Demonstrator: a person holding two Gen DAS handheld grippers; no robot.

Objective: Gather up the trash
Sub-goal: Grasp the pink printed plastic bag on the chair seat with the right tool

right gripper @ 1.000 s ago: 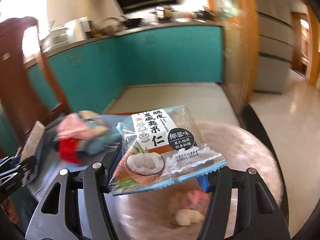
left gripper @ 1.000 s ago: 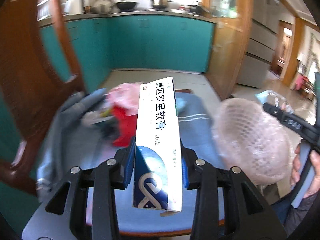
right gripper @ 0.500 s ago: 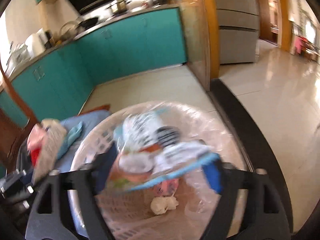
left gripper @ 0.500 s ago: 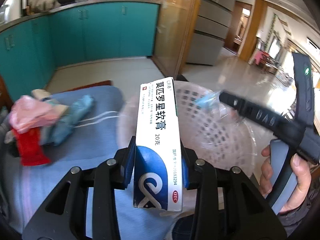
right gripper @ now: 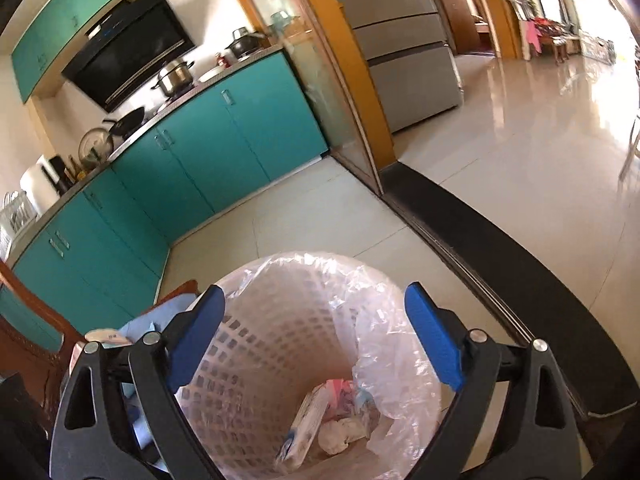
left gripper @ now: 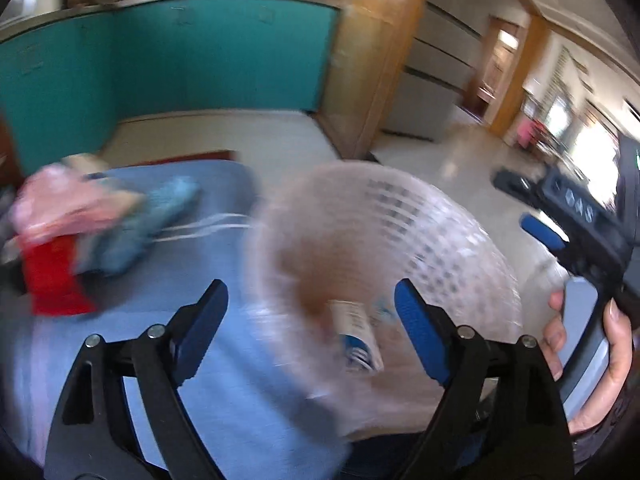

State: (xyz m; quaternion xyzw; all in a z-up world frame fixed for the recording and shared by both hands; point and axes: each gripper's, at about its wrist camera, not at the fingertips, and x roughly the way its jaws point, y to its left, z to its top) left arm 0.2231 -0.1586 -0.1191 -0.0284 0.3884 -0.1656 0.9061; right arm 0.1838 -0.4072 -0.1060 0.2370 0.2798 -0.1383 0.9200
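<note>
My left gripper (left gripper: 310,288) hangs over a white lattice basket (left gripper: 400,196) lined with a clear bag; its jaws are opening. The blue-and-white medicine box (left gripper: 358,340) is loose below them, blurred, inside the basket. In the right wrist view my right gripper (right gripper: 314,292) stands open and empty over the same basket (right gripper: 280,320). The box (right gripper: 304,424) lies at the bottom beside a crumpled white wad (right gripper: 340,434) and a pinkish wrapper (right gripper: 340,392). A hand (left gripper: 616,344) holds the right gripper (left gripper: 520,206) at the right edge.
A heap of pink, red and light-blue trash (left gripper: 60,220) lies on the blue seat cushion (left gripper: 160,320) left of the basket. A wooden chair frame (right gripper: 24,344) is at far left. Teal cabinets (right gripper: 208,140) stand behind, a dark threshold strip (right gripper: 500,248) to the right.
The left jaws have spread and the medicine box has dropped into the basket. The snack packet has left the right gripper's jaws. Both grippers now hang over the basket.
</note>
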